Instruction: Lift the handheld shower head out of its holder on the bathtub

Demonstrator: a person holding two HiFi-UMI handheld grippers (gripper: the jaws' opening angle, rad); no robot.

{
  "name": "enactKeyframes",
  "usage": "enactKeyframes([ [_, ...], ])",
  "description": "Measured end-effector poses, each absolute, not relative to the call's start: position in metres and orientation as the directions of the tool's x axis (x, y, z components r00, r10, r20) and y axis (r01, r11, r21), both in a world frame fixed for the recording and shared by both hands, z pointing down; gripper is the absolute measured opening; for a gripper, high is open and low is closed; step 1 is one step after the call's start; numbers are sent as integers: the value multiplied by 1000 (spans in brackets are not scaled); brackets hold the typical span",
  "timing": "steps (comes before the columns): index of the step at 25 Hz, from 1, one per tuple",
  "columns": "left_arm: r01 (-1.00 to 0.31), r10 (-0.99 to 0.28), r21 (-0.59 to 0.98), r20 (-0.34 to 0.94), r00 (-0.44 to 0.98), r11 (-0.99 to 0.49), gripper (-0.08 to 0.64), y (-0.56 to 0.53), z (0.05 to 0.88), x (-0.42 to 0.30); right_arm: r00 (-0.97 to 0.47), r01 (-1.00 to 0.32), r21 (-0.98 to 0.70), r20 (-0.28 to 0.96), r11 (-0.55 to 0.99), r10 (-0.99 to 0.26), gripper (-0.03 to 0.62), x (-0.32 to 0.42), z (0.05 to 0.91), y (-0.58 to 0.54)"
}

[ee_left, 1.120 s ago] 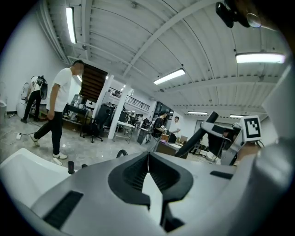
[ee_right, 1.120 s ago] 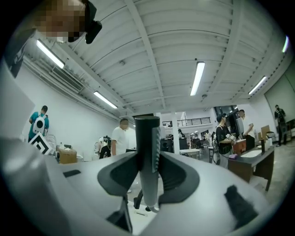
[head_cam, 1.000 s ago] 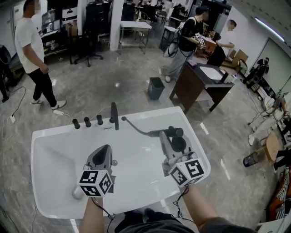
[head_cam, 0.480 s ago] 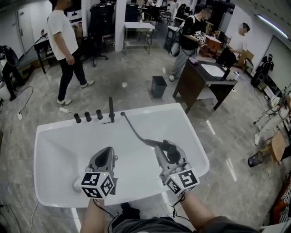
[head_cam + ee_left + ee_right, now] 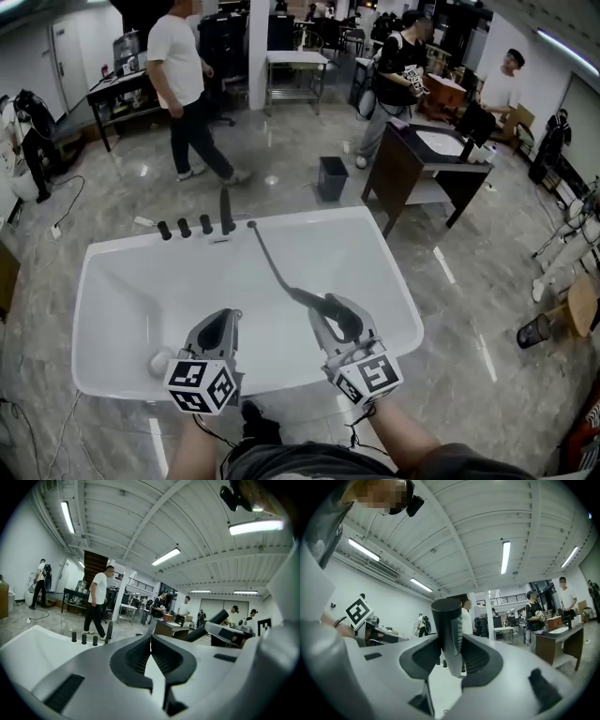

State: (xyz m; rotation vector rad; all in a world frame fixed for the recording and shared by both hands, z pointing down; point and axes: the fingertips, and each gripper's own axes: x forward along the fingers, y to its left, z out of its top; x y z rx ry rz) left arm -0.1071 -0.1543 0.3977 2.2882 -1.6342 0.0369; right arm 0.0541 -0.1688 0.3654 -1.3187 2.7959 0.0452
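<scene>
The black handheld shower head is clamped in my right gripper, which is shut on its handle over the near part of the white bathtub. Its dark hose runs back to the far rim beside the faucet. In the right gripper view the dark handle stands upright between the two jaws. My left gripper hovers over the tub to the left, shut with nothing in it. Its jaw tips meet in the left gripper view.
Three black knobs stand on the far rim left of the faucet. A pale round object lies in the tub at the near left. Beyond the tub are a walking person, a dark bin and a desk.
Both grippers have drawn back toward the tub's near edge. The shower head came along in the right gripper, away from the right rim, trailing its hose. The person behind walked right.
</scene>
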Motion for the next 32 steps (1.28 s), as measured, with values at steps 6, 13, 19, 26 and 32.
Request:
enactKeyframes([
  [6, -927, -923, 255, 202, 328, -274, 15, -112, 401, -80, -651, -759, 18, -34, 651, -758, 140, 72, 379, -130],
  [13, -930, -923, 257, 215, 320, -263, 15, -74, 406, -53, -651, -759, -21, 21, 651, -758, 140, 92, 401, -105],
  [19, -935, -923, 251, 231, 309, -250, 15, -54, 410, -43, -625, -780, -56, 45, 623, -779, 140, 104, 416, -102],
  [26, -940, -927, 245, 234, 294, -237, 15, -35, 411, -35, -608, -794, -57, 70, 606, -791, 140, 111, 424, -100],
  [32, -945, -932, 244, 238, 275, -217, 15, -24, 413, -37, -605, -796, -60, 76, 602, -792, 140, 112, 426, -95],
])
